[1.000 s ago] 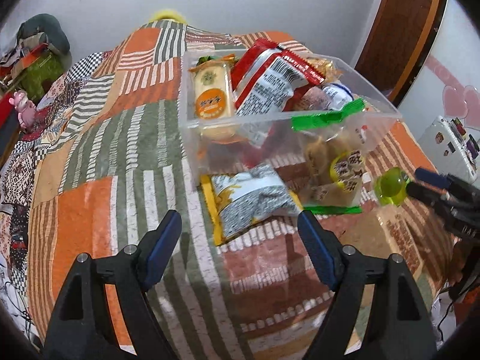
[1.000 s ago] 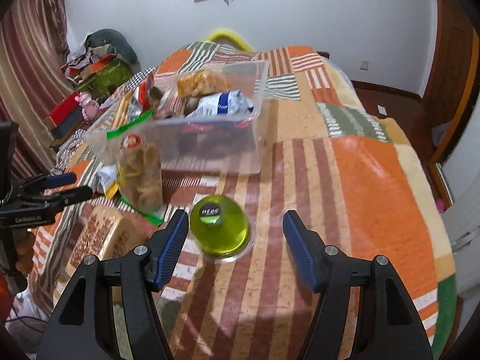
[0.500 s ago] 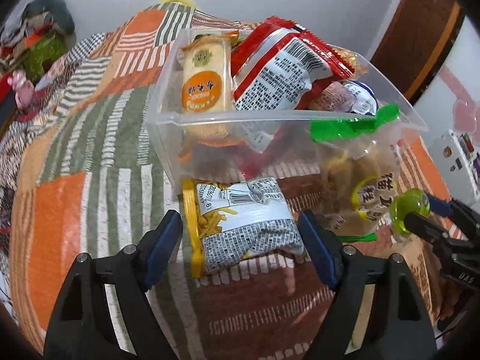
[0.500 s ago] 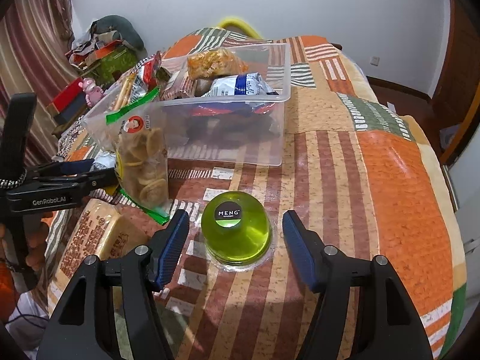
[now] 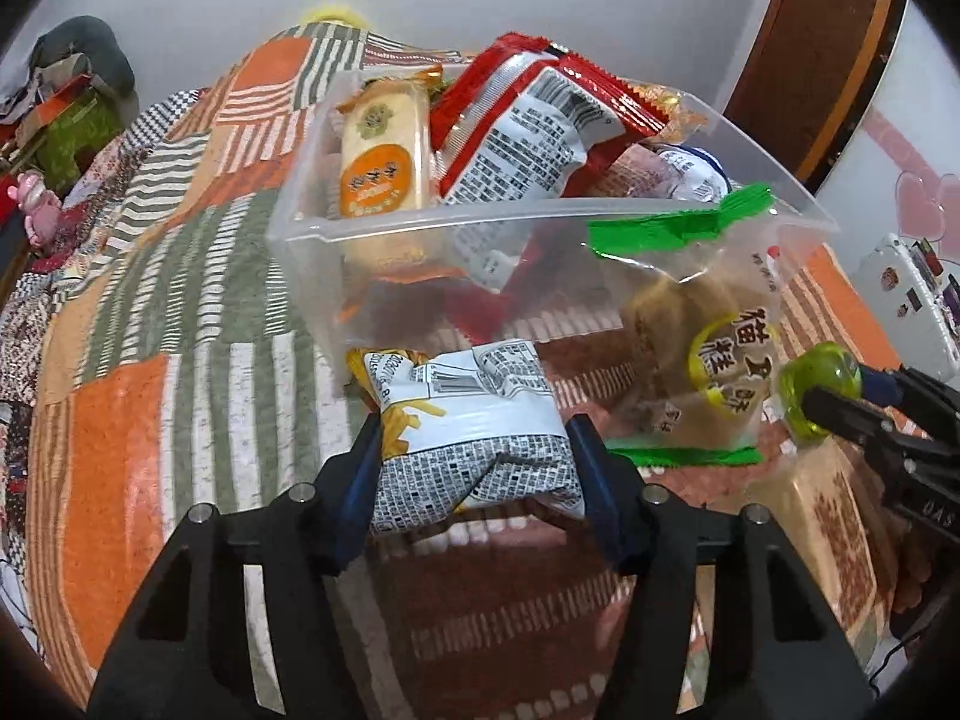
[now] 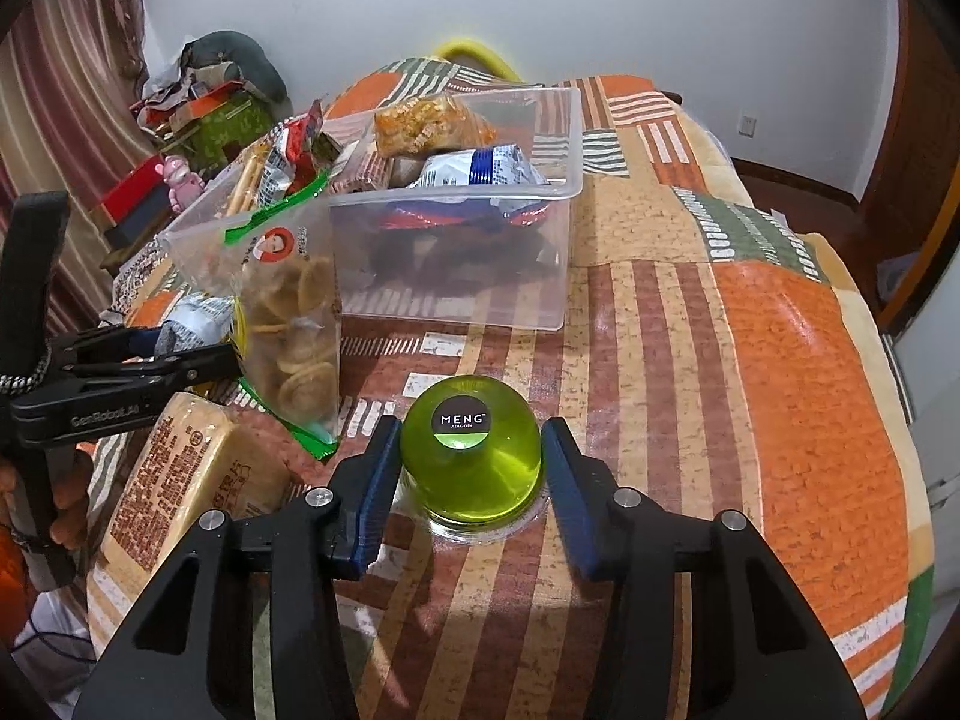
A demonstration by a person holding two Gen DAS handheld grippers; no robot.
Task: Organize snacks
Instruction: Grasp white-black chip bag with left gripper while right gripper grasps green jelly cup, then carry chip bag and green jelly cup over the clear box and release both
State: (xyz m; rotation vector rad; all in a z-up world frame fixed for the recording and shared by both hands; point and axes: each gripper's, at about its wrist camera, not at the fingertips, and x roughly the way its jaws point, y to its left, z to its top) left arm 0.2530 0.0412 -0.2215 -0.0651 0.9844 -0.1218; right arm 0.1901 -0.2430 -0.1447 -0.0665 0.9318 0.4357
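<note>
My left gripper is shut on a grey-and-yellow fries bag, which lies on the quilt in front of the clear plastic bin. The bin holds several snack packs, among them a red bag and an orange cracker pack. My right gripper has closed onto a green jelly cup that stands on the quilt; its pads touch both sides. The cup also shows in the left wrist view. A clear cookie bag with a green strip leans on the bin.
A flat tan cracker pack lies on the quilt at the left in the right wrist view. The patchwork bed stretches right of the bin. Clutter and a pink toy sit beyond the bed's left side. A door stands at far right.
My left gripper moved forward and closed on the fries bag. My right gripper moved forward and closed on the green jelly cup.
</note>
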